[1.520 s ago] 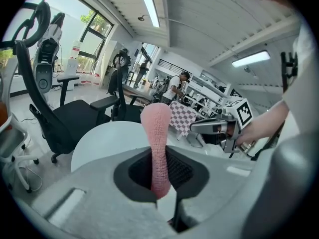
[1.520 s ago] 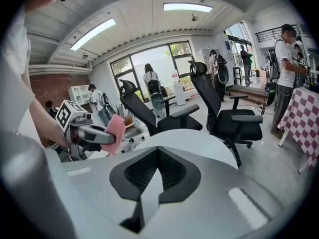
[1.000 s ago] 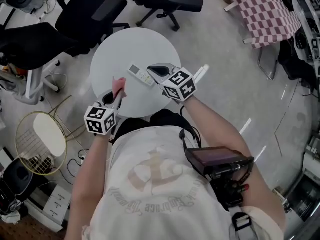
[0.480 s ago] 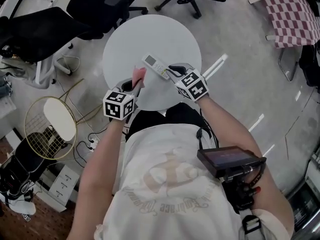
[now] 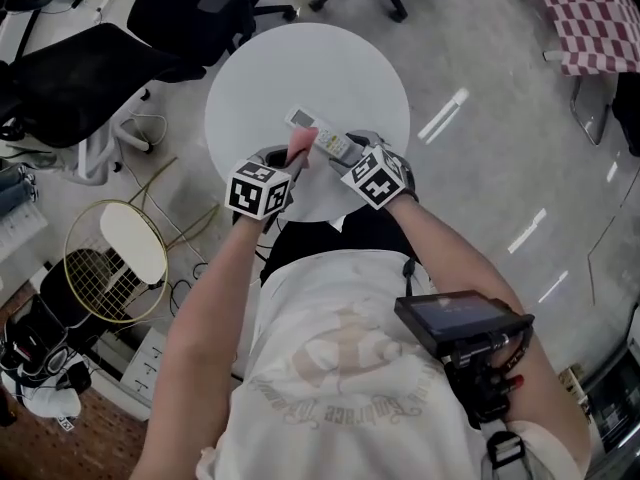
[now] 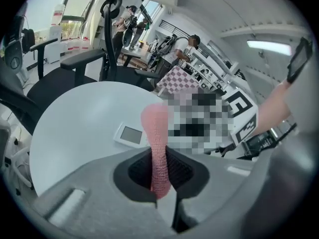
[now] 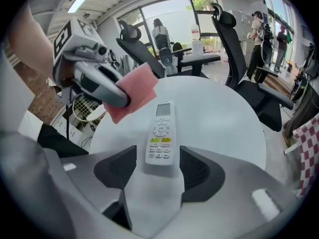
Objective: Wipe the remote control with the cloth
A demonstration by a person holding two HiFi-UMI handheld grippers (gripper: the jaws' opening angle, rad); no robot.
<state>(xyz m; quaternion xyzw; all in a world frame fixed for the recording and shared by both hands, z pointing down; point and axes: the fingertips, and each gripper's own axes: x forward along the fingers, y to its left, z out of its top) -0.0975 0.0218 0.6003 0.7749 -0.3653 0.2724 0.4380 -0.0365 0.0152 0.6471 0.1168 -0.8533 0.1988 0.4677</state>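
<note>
The left gripper [image 6: 160, 176] pinches the pink cloth [image 6: 156, 133]. The right gripper [image 7: 158, 169] has just been opening its jaws, with the white remote control [image 7: 160, 133] lying untouched between them.

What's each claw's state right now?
Left claw: shut on the cloth.
Right claw: open, jaws just opened; remote control lies between them, not gripped.

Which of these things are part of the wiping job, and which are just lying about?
In the job: remote, pink cloth, table.
Lying about: office chair, checked cloth, wire basket.
</note>
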